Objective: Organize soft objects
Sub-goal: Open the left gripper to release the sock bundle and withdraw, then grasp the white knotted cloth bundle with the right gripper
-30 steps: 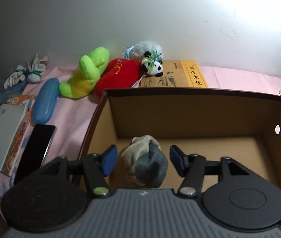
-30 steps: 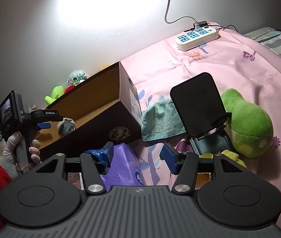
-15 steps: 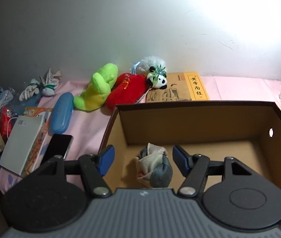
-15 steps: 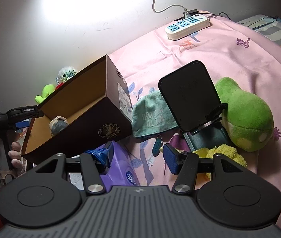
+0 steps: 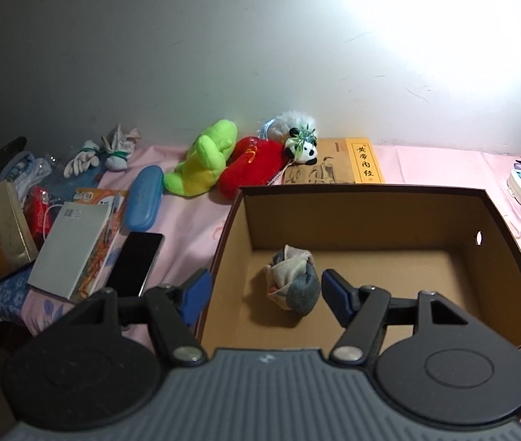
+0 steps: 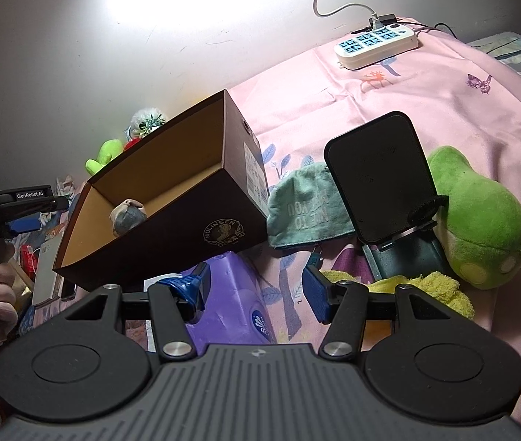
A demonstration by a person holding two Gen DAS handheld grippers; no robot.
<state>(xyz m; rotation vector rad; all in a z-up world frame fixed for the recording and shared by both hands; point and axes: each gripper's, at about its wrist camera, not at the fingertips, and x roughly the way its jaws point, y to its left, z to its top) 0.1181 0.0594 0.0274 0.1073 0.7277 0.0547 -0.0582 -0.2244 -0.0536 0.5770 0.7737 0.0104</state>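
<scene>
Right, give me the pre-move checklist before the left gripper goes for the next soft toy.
1. Rolled sock bundle lying in the cardboard box: ok.
2. Left gripper open and empty, pads clear of the bundle: ok.
3. Right gripper open, holding nothing: ok.
4. Box has free floor space for more: ok.
5. Next targets visible by the wall, lime plush and red plush: ok.
6. Blue case clear of the lime plush: cannot tell.

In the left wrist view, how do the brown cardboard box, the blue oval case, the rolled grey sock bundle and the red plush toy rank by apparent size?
1. Brown cardboard box
2. Red plush toy
3. Blue oval case and rolled grey sock bundle: look alike; the bundle is nearer, so unsure.
</scene>
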